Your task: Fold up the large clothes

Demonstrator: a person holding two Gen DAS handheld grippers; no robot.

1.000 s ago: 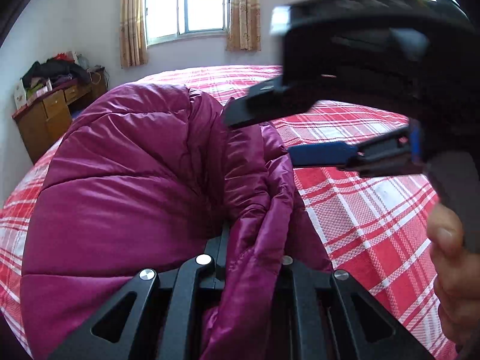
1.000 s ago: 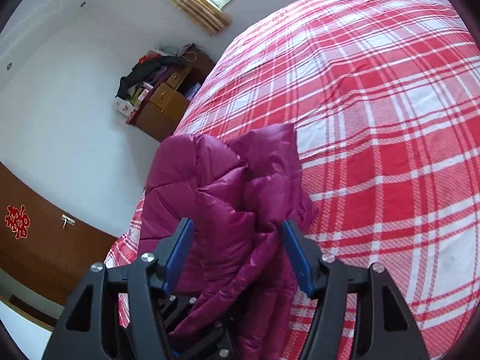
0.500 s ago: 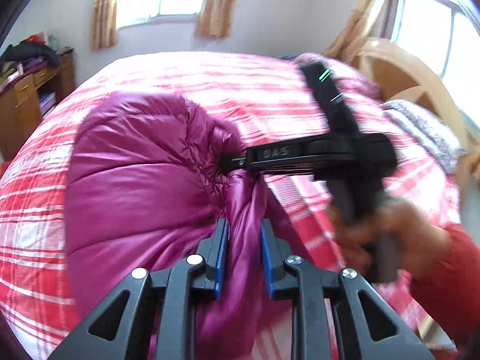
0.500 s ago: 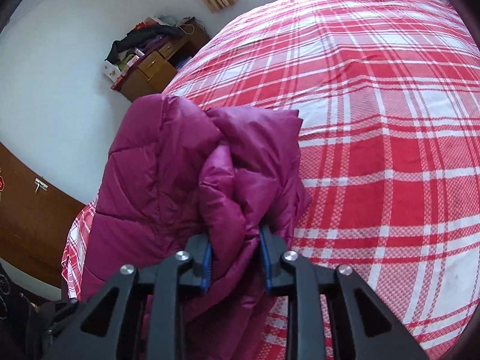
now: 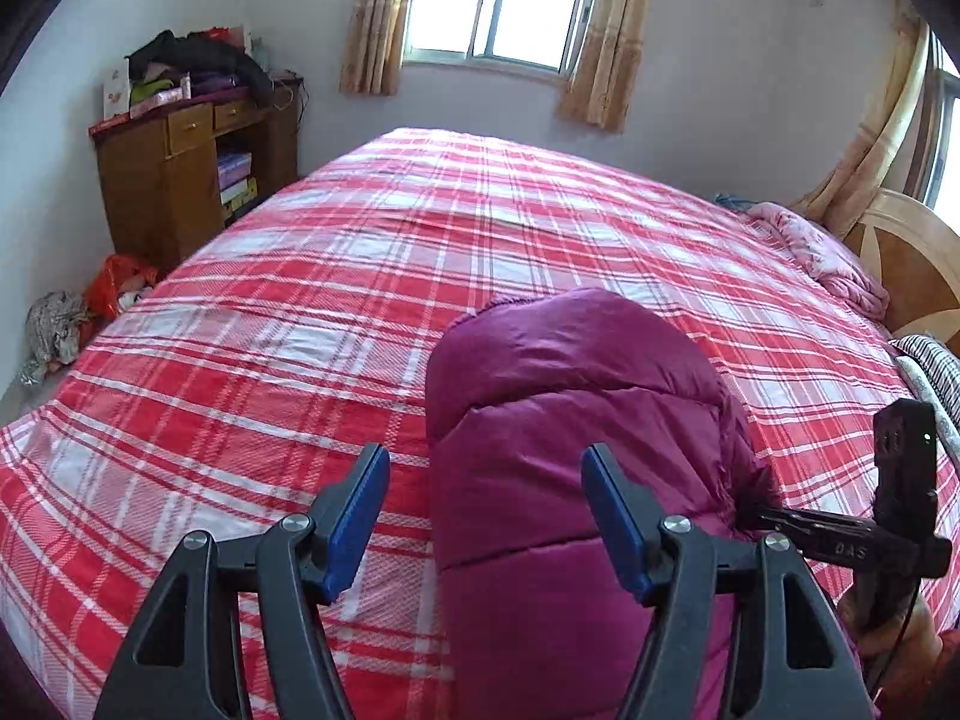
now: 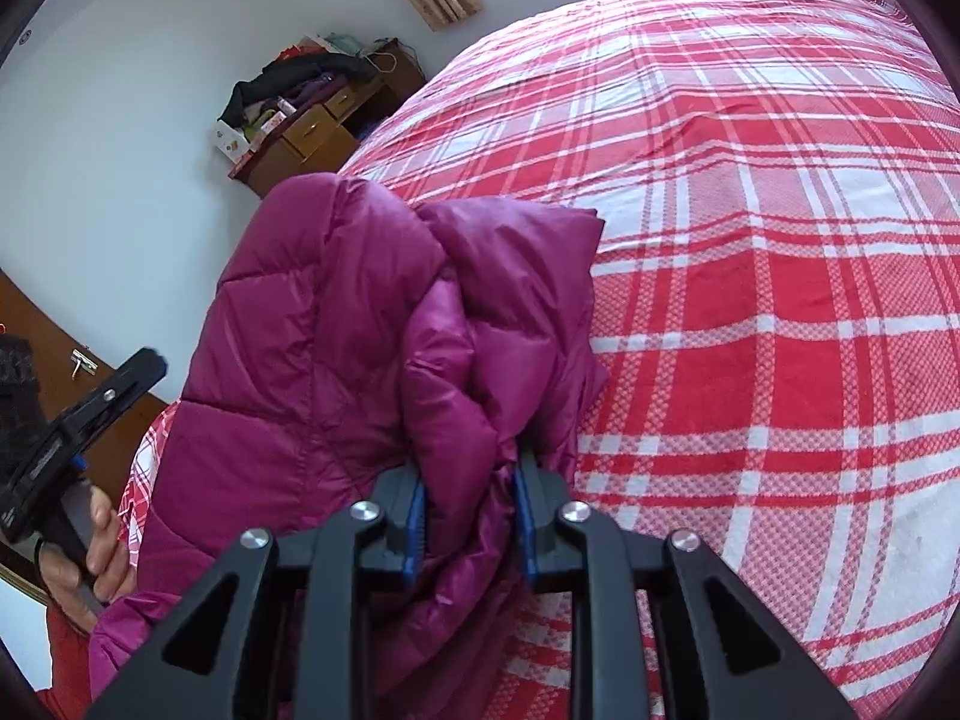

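**Magenta down jacket: 1 claw gripping, 1 free**

Magenta quilted jacket (image 5: 576, 420) lies bunched at the near edge of the plaid bed (image 5: 360, 276), 6 o'clock in both views. Right claw (image 6: 468, 510) is pinched narrow on a thick fold of it. Left claw (image 5: 486, 516) stands wide, holding nothing, jacket bulk just beyond its right pad.

Judgement: the fill is slippery and springy. Bite a seam or hem with the left, deep in the pads, then lift both evenly toward 12 o'clock to spread before folding.

Glossy quilted magenta jacket (image 6: 336, 324) lies on matt woven plaid bedspread (image 5: 300, 312); cabinet (image 5: 174, 180) is varnished wood.
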